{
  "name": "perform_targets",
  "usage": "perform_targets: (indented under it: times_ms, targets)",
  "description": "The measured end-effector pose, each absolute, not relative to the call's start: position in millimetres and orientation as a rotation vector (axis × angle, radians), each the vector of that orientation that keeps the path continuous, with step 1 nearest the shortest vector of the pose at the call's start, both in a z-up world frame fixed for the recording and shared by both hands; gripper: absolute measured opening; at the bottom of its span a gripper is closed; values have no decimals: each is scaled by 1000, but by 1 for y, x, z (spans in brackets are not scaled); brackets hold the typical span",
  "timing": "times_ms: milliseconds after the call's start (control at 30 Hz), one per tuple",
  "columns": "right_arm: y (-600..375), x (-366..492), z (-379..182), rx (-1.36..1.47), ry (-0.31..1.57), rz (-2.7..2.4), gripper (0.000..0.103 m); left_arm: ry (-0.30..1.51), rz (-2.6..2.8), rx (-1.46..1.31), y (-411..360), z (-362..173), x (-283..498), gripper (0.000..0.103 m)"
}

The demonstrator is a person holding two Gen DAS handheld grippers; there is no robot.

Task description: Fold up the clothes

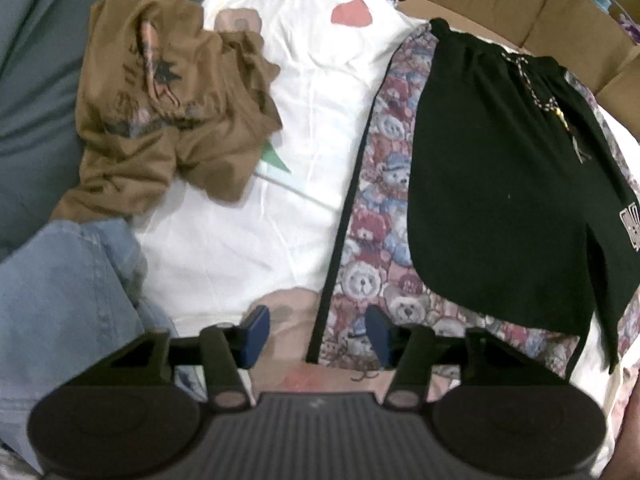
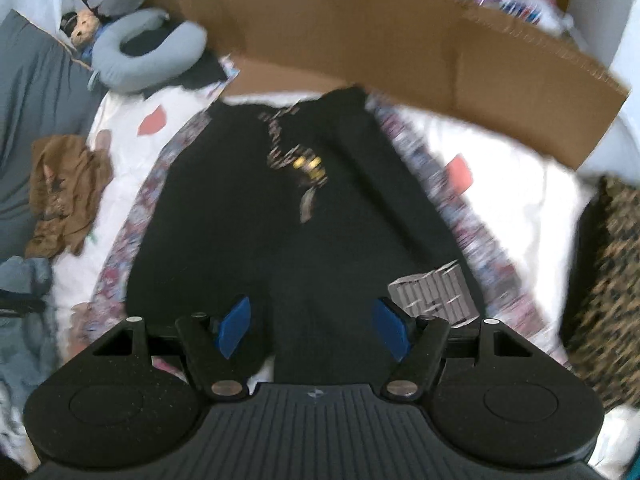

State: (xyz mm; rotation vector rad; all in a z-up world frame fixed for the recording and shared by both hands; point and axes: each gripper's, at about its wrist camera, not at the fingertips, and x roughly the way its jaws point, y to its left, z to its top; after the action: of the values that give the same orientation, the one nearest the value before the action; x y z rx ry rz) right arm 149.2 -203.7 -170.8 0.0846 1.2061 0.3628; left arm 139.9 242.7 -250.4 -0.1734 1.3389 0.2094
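The black shorts (image 2: 288, 208) lie flat on a teddy-print cloth (image 1: 376, 216), drawstring (image 2: 296, 160) across the waist, on the white sheet (image 1: 304, 120). The right gripper (image 2: 314, 330) hangs over the shorts' hem, jaws apart, empty. The left gripper (image 1: 318, 334) hangs above the cloth's edge, jaws apart, empty. A brown shirt (image 1: 160, 104) lies crumpled to the left, jeans (image 1: 68, 280) nearer, cardboard (image 2: 400, 40) behind.

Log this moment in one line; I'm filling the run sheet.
task: fold clothes | black shorts: flat on teddy-bear cloth | left gripper: open, empty | right gripper: open, empty
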Motion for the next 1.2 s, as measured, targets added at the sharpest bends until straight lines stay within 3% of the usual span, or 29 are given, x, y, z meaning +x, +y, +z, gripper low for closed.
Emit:
perform_targets:
  times_ms: [67,700,1200]
  targets:
    - [-193,139,-178,138,1216,360,74,1351,202,-223,246,-258,136,44]
    - [-138,48,-287,320,1326,254,72,1331,104,-155,244,-324,117,44]
    - [-118,30,-335,343,1392,249,70,1318,112,-202,245,-345,118,22]
